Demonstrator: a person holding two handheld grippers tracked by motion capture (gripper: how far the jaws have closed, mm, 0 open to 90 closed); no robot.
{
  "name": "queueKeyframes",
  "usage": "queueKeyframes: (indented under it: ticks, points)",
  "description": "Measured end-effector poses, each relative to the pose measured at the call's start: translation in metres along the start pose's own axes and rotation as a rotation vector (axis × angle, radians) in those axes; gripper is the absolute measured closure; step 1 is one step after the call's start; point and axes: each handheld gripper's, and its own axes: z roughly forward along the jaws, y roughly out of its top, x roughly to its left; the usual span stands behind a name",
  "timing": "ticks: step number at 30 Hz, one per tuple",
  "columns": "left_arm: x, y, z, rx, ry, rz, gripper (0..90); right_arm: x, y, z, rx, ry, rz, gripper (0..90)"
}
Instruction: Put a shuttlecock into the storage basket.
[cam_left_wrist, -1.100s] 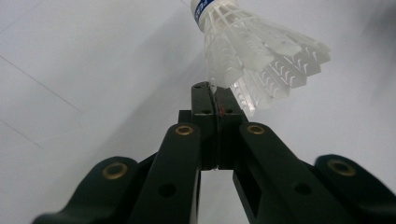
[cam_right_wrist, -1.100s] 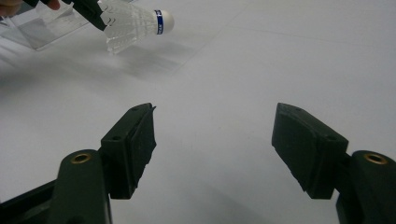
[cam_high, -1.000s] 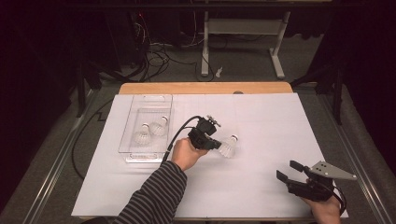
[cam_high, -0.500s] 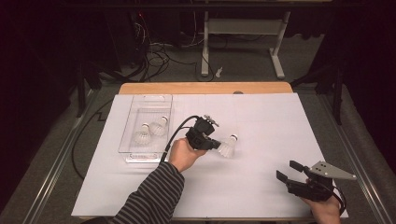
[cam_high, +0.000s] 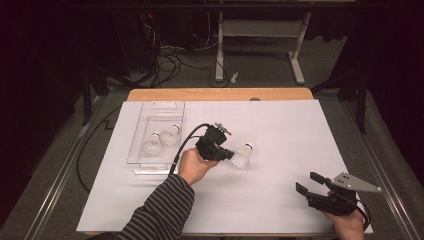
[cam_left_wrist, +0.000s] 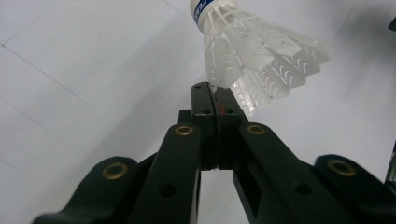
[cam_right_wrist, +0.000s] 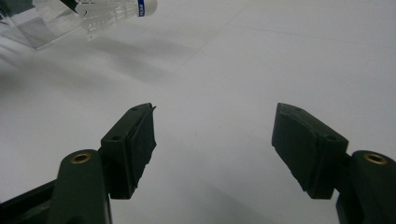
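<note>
My left gripper (cam_left_wrist: 215, 100) has its fingers (cam_left_wrist: 205, 121) pressed together on the feather edge of the shuttlecock (cam_left_wrist: 243, 51), a pinch I can read in the left gripper view, while the high view shows the shuttlecock (cam_high: 242, 156) over the middle of the desk (cam_high: 280, 125), cork end pointing up and away to the right. My right gripper (cam_high: 309, 183) sits near the front right corner, fingers (cam_right_wrist: 133, 140) wide apart and holding nothing. Two more shuttlecocks (cam_high: 161, 141) lie in the clear tray (cam_high: 150, 110) to the left.
</note>
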Motion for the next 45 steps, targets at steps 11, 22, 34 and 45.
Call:
queueKeyframes:
  ticks: [11,22,34,45]
  points:
    - [-0.003,-0.003,-0.007,-0.008,0.01,0.009,89.7,0.0,0.0,0.0,0.0,0.0,0.003,30.7]
    - [-0.004,-0.009,-0.015,-0.017,0.019,0.013,89.7,0.0,0.0,0.0,0.0,0.0,-0.001,30.6]
    - [-0.005,-0.013,-0.022,-0.027,0.03,0.015,89.7,0.0,0.0,0.0,0.001,-0.001,-0.001,30.7]
    - [-0.006,-0.014,-0.026,-0.031,0.038,0.018,89.7,0.0,0.0,0.0,0.001,-0.003,0.005,30.7]
